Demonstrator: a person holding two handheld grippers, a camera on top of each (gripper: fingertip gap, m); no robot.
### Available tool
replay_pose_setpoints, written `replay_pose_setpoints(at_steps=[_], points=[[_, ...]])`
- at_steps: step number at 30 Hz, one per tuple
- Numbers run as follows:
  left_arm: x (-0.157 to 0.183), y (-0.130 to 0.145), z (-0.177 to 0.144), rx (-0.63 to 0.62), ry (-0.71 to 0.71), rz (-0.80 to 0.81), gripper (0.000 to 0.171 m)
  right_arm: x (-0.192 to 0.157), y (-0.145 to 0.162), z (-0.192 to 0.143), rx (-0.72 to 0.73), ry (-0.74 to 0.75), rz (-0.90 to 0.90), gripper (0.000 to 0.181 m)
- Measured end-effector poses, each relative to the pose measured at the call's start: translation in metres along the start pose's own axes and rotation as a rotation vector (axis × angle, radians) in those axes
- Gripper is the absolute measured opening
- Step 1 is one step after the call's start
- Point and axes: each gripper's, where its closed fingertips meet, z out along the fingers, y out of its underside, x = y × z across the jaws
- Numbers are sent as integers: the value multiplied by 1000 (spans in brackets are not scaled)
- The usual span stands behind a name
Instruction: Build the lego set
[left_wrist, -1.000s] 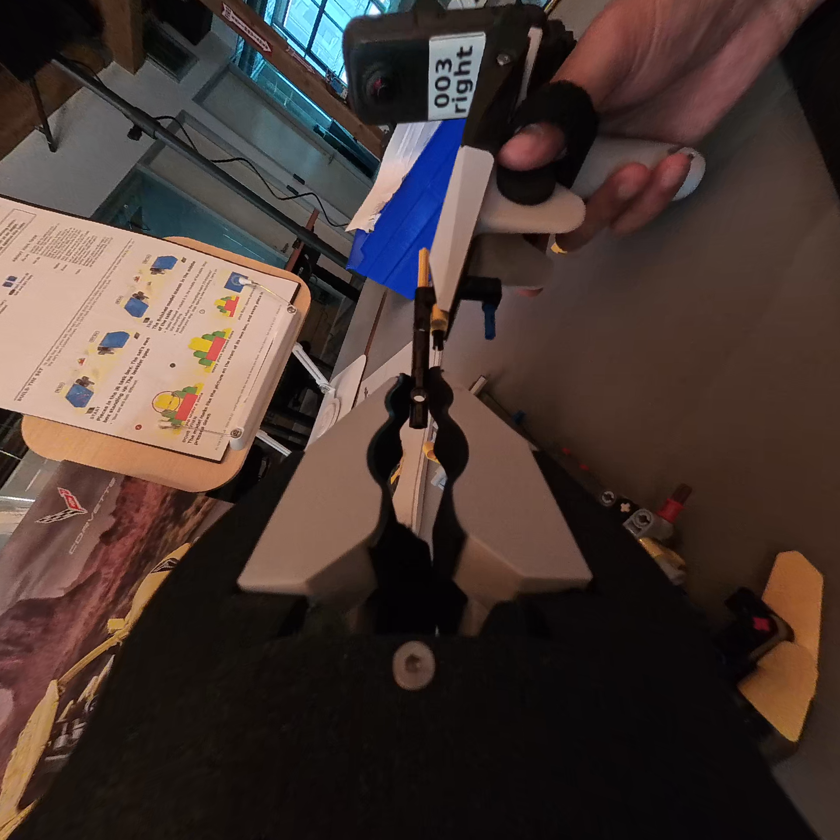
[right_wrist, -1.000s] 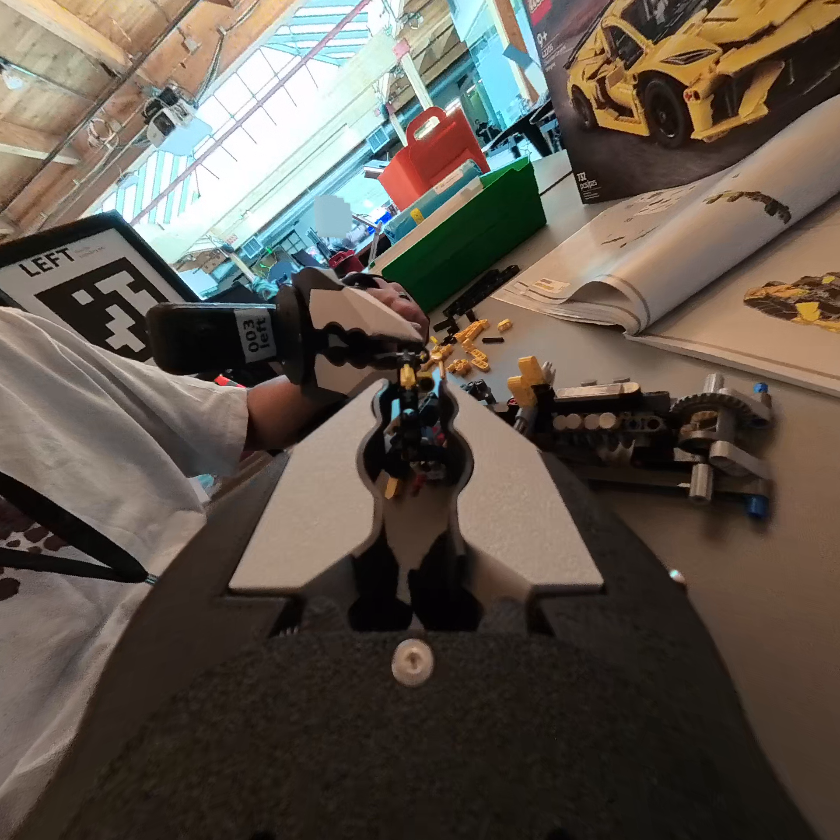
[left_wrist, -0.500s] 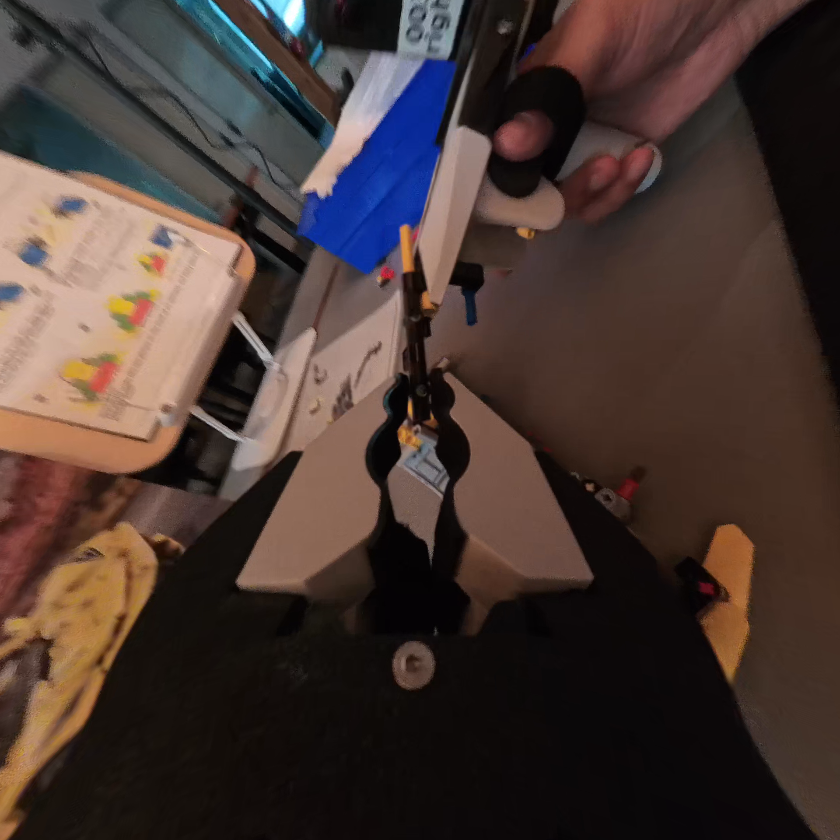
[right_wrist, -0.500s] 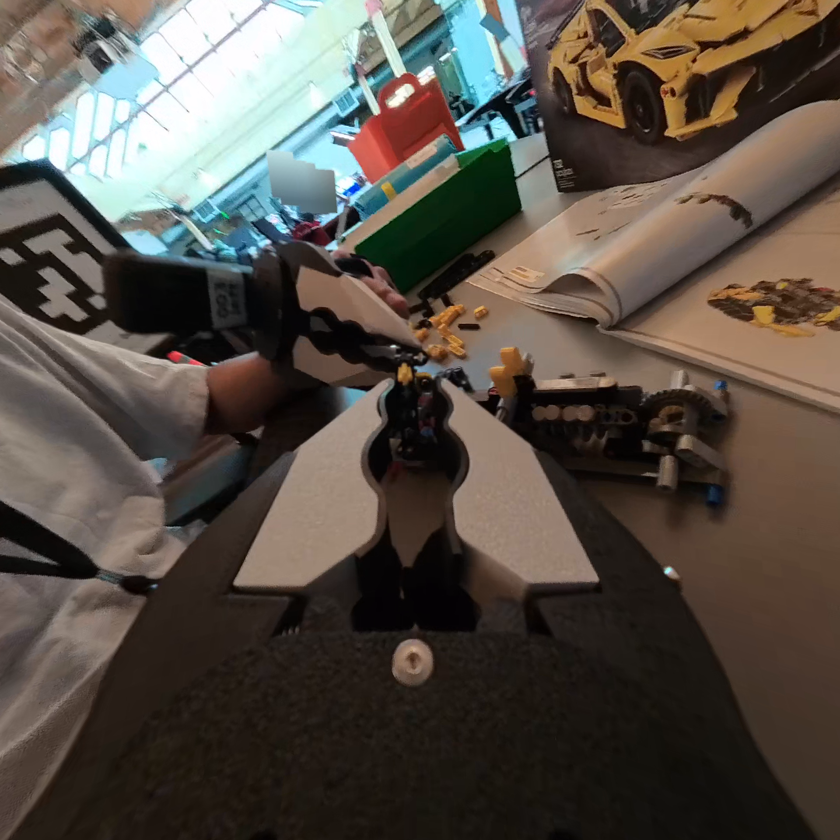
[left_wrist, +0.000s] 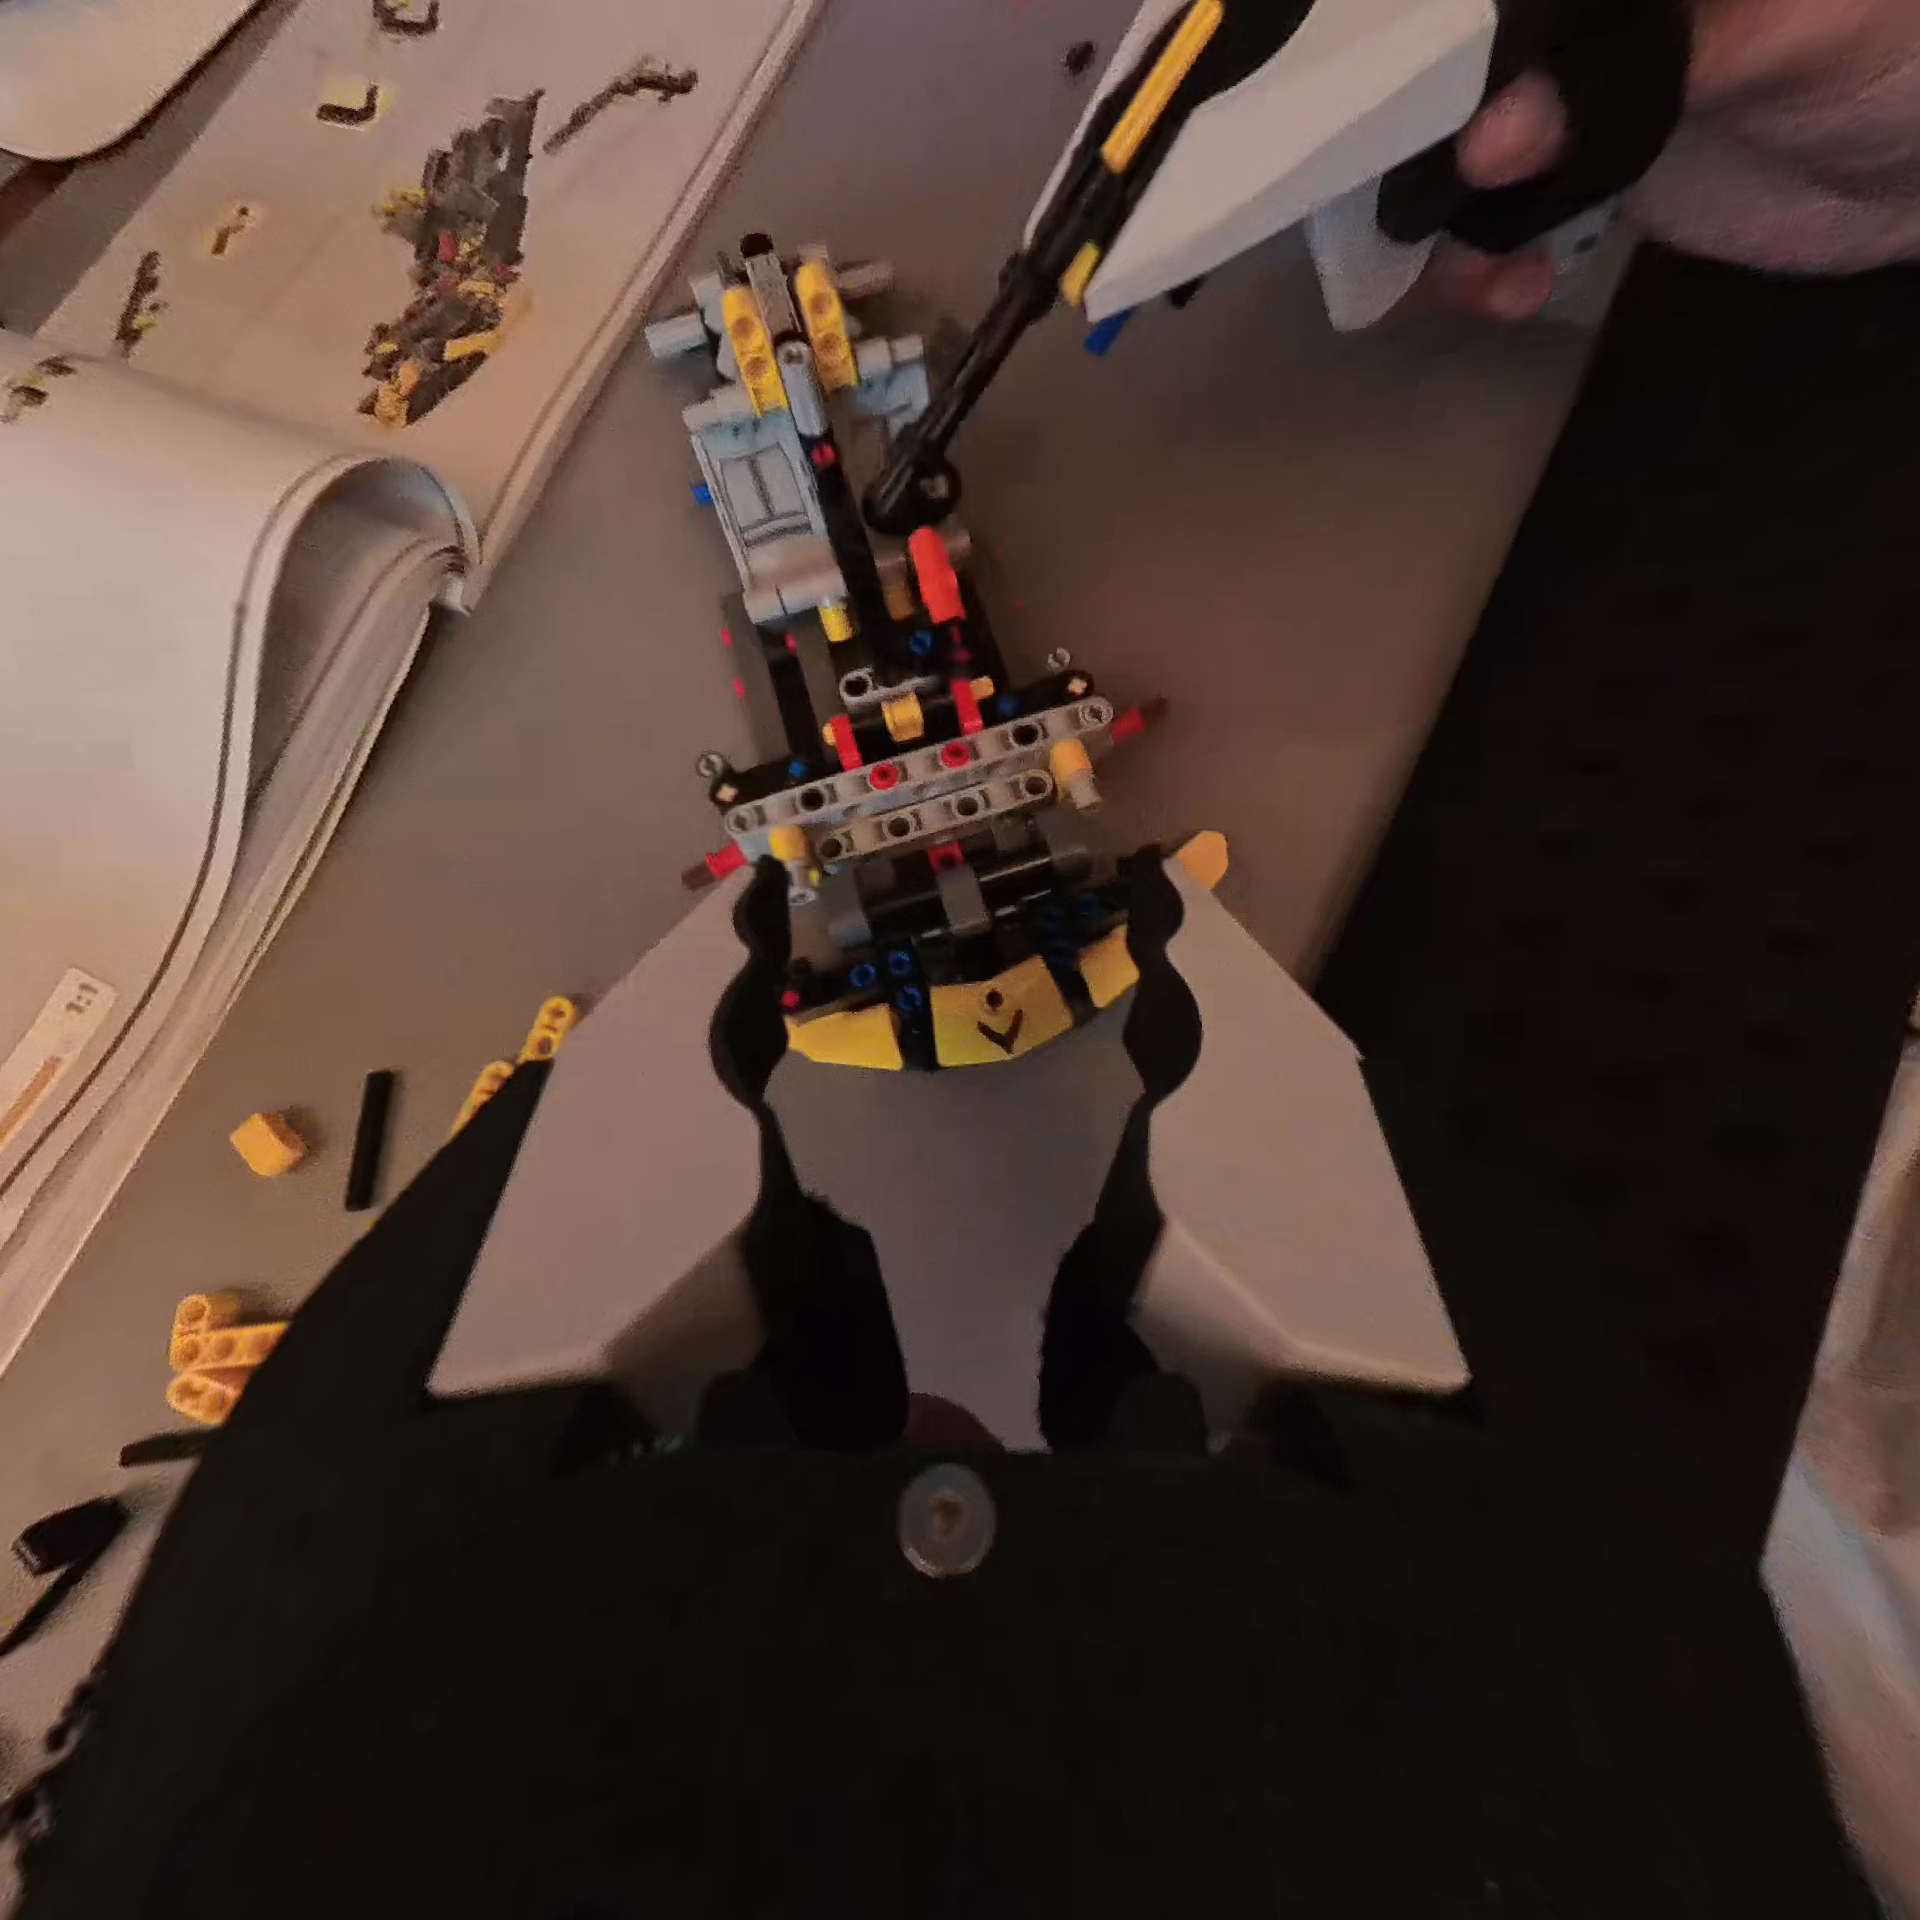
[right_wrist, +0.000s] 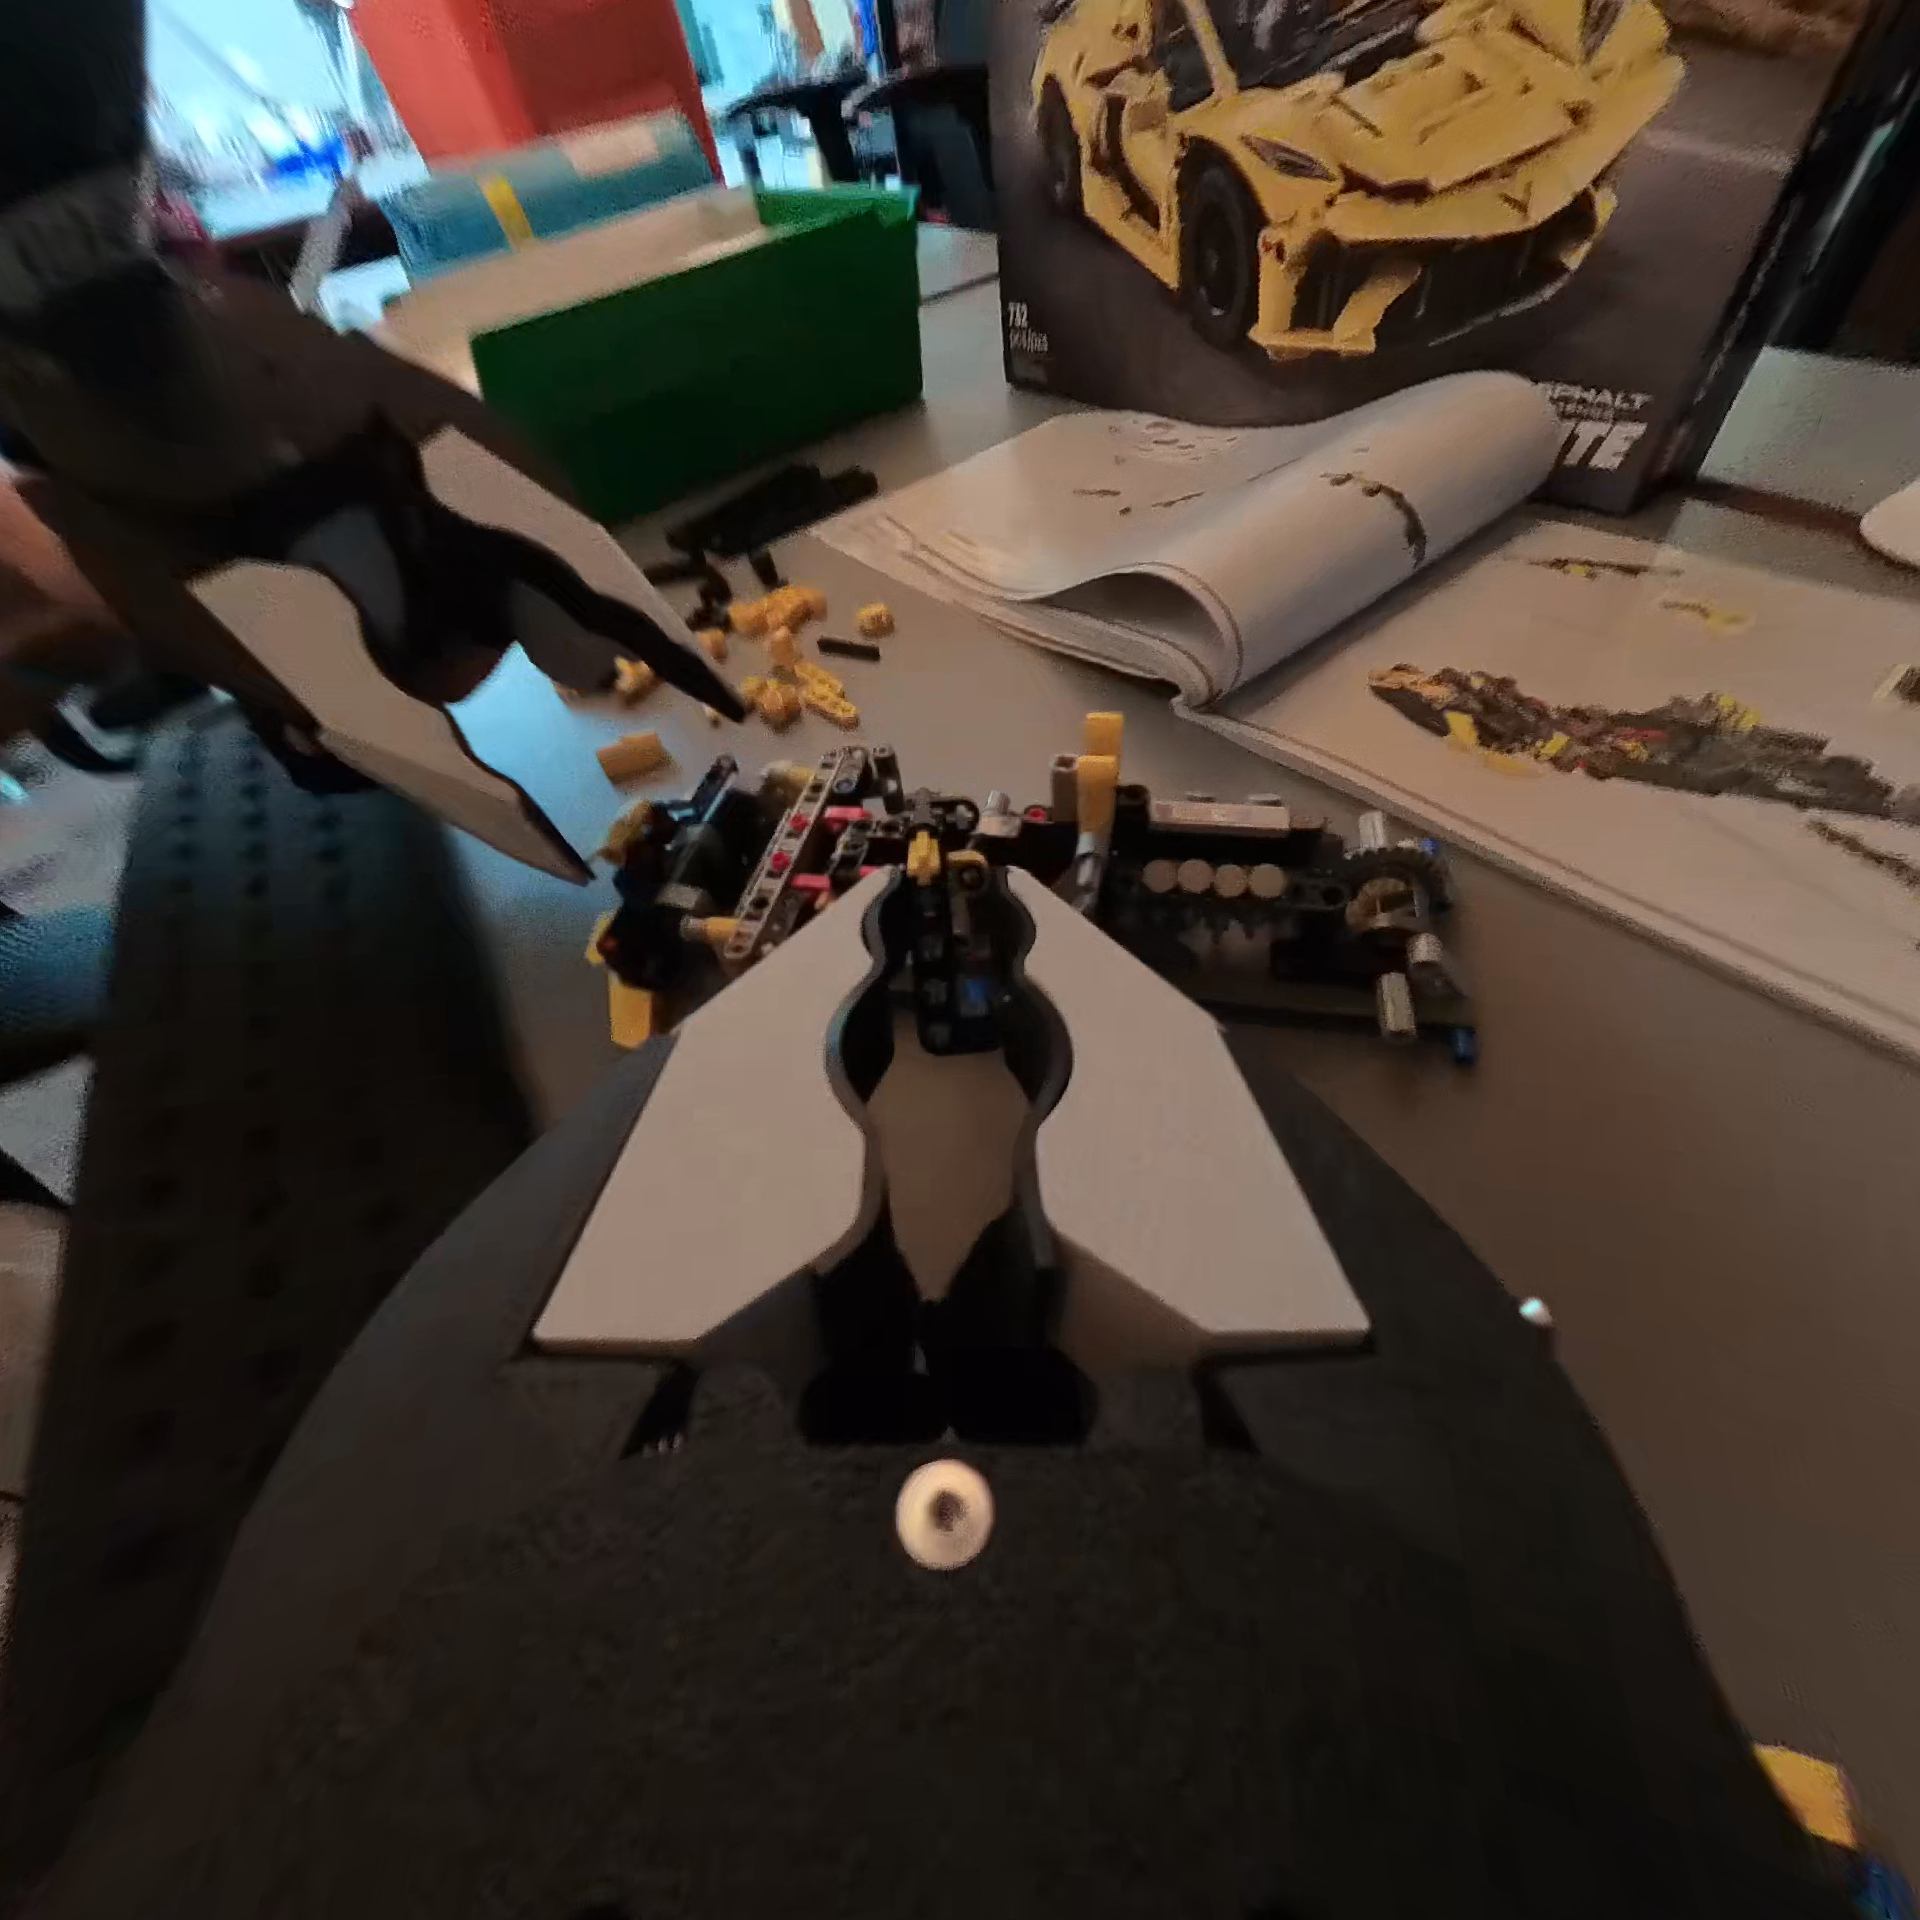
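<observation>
- The left gripper (left_wrist: 951, 914) points down at the yellow nose of the car chassis (left_wrist: 883, 665), fingers spread wide, gripping nothing.
- The right gripper (right_wrist: 948, 883) is clamped on a slim black-and-yellow beam assembly (left_wrist: 997, 312), whose lower end seems to meet the chassis mid-body; blur leaves contact uncertain.
- The chassis lies on the grey table (left_wrist: 1247, 582), beside the open instruction booklet (right_wrist: 1299, 582).
- Loose yellow pieces (right_wrist: 779, 665) lie scattered near a green bin (right_wrist: 696, 353); the set's box (right_wrist: 1403, 208) stands behind.

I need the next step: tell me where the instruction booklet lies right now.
The instruction booklet lies open on the table, behind the lego chassis in the right wrist view, before the car box.
</observation>
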Motion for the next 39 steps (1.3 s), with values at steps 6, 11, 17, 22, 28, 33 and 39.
replay_pose_setpoints(at_steps=[6,11,17,22,28,33,39], points=[[-5,-29,16,69,-73,-77,42,-17,-6,18,-4,40,-40,14],[-22,-39,29,63,-182,175,21,-37,-9,22,27,-19,-35,14],[-25,-40,39,38,-243,565,9,-30,11,22,-61,40,-140,15],[-29,-41,47,47,-257,732,9,-21,27,27,-177,121,-181,14],[-36,-40,44,66,-107,518,21,-14,36,35,-274,169,-137,14],[-28,-38,42,126,79,304,22,-14,36,34,-292,218,-199,13],[-21,-39,45,185,132,364,12,-15,39,32,-368,211,-137,13]])
